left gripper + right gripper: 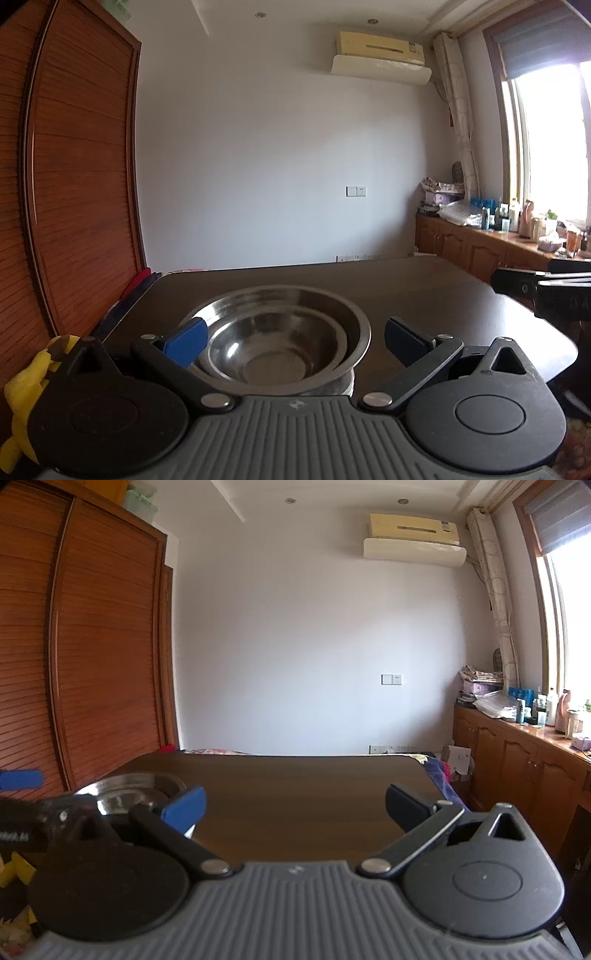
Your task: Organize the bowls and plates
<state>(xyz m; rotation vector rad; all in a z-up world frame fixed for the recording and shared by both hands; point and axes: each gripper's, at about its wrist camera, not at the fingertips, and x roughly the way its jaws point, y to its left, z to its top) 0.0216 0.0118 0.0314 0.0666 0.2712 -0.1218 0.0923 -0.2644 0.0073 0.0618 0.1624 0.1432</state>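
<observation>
Steel bowls nested in one stack near the table's near left corner; both hand-held grippers spread wide and empty.

Seen from the left wrist: stacked bowls (280,339) sitting directly ahead of the left hand-held gripper (295,339), jaws parted wider than the inner bowl, one blue pad just beside the near rim, holding nothing. Seen from the right wrist: right hand-held gripper (295,808) likewise fully parted, gripping nothing, hovering over bare wood of the table (295,797) toward its near edge, the same stack at far left. No plates visible anywhere on the table, no loose bowls elsewhere. Judged largely done, nesting apparently complete; possibly only a final shift of the stack left, though count of bowls in the stack hard to tell.
</observation>
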